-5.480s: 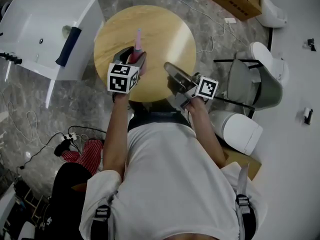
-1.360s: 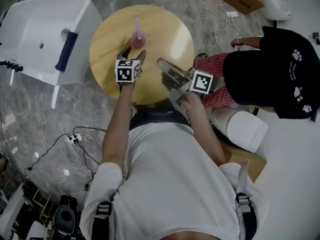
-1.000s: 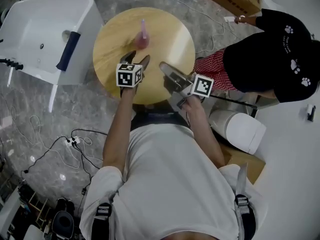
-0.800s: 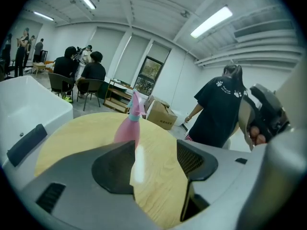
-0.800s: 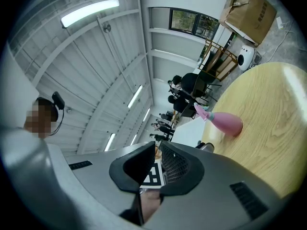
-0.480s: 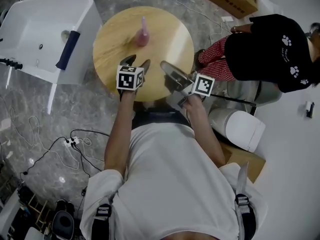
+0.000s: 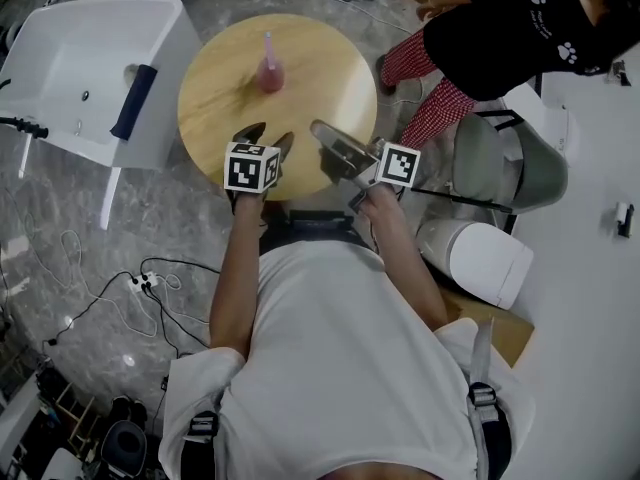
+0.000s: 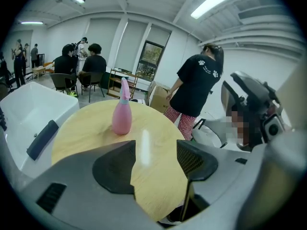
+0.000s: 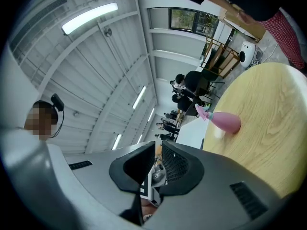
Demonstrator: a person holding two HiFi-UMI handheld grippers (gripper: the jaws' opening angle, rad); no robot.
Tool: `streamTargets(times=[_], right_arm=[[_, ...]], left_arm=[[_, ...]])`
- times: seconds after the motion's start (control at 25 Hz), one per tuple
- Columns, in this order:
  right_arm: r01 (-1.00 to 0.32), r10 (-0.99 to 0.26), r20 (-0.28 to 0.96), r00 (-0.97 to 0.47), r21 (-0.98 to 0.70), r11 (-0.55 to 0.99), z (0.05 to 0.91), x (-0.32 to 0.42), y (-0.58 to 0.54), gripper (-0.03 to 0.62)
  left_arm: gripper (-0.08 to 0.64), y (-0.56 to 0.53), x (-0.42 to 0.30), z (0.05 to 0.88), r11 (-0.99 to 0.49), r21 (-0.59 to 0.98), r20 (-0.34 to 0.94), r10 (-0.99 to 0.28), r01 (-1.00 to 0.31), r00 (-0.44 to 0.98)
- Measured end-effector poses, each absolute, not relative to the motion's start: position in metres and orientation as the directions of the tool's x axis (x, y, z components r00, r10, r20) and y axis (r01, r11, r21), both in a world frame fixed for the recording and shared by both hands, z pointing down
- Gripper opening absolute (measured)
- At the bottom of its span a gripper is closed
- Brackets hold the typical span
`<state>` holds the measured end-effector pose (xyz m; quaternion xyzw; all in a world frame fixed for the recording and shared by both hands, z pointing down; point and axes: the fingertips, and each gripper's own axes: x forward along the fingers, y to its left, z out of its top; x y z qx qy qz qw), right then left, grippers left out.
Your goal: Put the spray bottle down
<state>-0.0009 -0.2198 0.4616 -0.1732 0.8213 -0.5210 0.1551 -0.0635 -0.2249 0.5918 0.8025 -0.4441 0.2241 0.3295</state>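
The pink spray bottle [image 7: 268,68] stands upright on the far half of the round wooden table [image 7: 330,68], with nothing touching it. In the left gripper view the bottle [image 8: 122,116] is beyond the jaws, left of centre. My left gripper [image 7: 266,134] is open and empty above the table's near edge, well short of the bottle; its jaws [image 8: 157,147] frame only bare wood. My right gripper [image 7: 320,130] hovers beside it to the right with its jaws nearly together and nothing between them [image 9: 158,147]. In the right gripper view the bottle [image 9: 223,121] appears tipped on the table [image 9: 268,128].
A white tub [image 7: 90,58] with a dark bar stands left of the table. A person in a black shirt and red checked trousers [image 7: 500,28] walks at the table's far right. A grey chair [image 7: 520,168] and a white rounded fixture [image 7: 470,258] stand at the right. Cables [image 7: 150,278] lie on the floor.
My left gripper held the bottle 5.5 s ago, released it on the table, and has drawn back towards me. A person walked past on the right. My right gripper barely moved.
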Motion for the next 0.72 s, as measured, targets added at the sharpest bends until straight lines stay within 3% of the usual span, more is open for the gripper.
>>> streamTargets(times=[0.72], right_arm=[[0.011, -0.359, -0.168, -0.918, -0.916, 0.401, 0.456, 0.068, -0.168, 0.032]], left_arm=[[0.261, -0.154, -0.011, 0.563, -0.294, 0.236, 0.692, -0.618, -0.926, 0.372]])
